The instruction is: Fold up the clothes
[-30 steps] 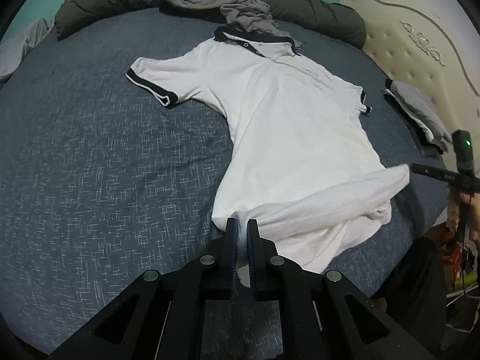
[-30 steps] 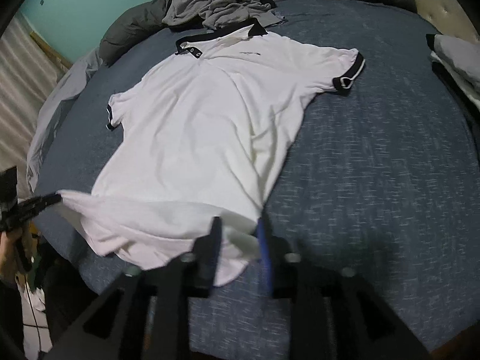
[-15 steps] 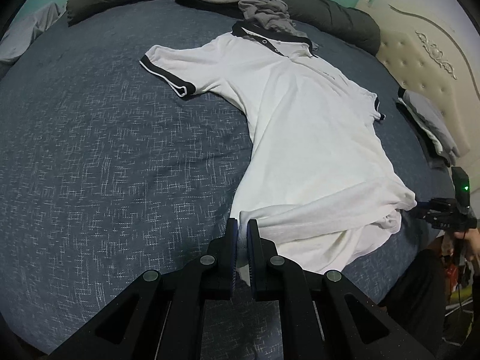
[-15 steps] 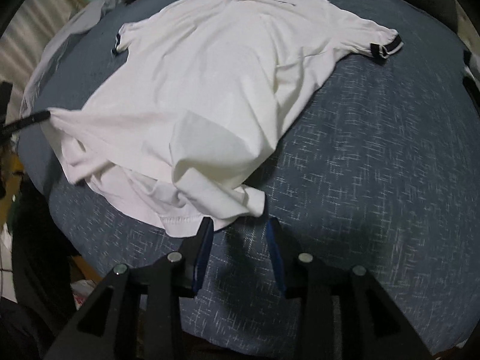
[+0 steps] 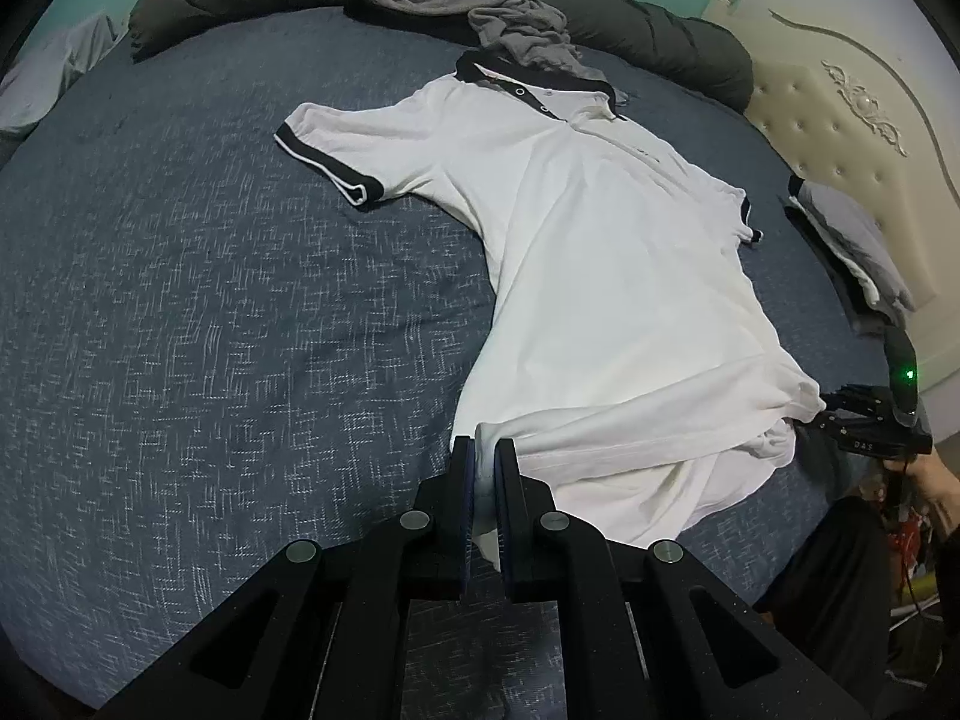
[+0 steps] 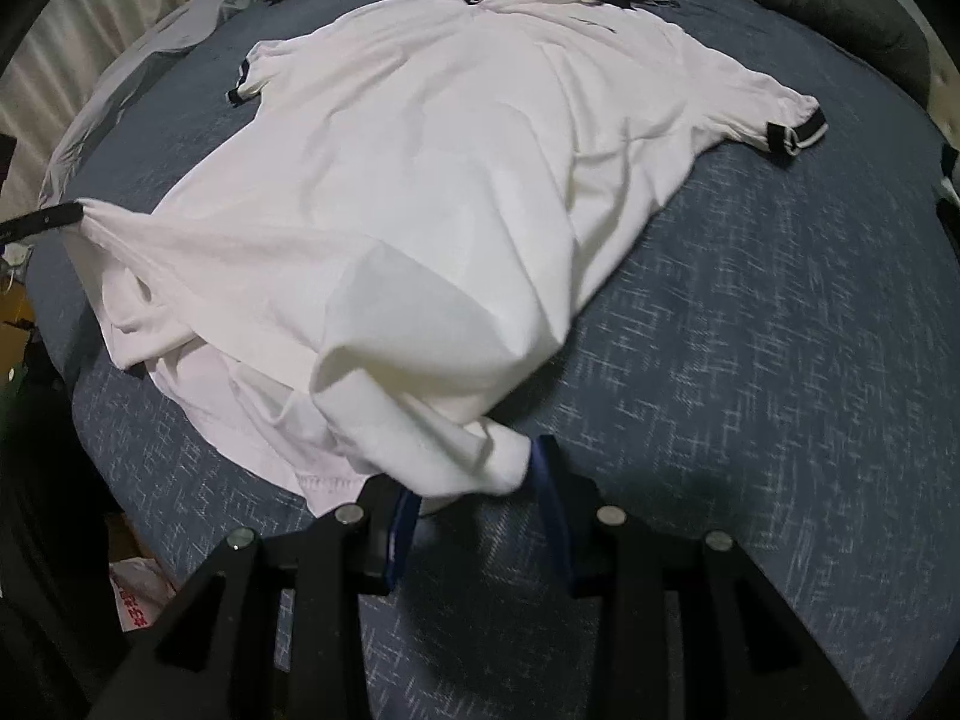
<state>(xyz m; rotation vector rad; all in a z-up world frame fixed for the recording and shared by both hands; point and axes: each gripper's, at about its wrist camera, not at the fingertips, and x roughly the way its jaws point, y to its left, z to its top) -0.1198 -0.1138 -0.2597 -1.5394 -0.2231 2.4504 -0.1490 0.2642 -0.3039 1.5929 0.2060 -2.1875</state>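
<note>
Shirt: a white shirt with a black collar and black sleeve ends lies on the bed, its collar toward the far edge and its bottom toward the near edge.
Shirt bottom: the hem is bunched and folded up near the bed's near edge.
Left hand-held gripper: its jaws are pressed together on one corner of the hem.
Right hand-held gripper: its jaws stand apart and have just been closing a little. A rolled hem corner lies between them. It touches the blue pad on the right, but the left jaw is hidden under the cloth, so I cannot tell if they pinch it.
Grey clothes: a crumpled pile sits by the collar at the far edge, on a dark quilt.
Folded pile: more clothes sit at the bed's right edge, by the cream headboard.
</note>
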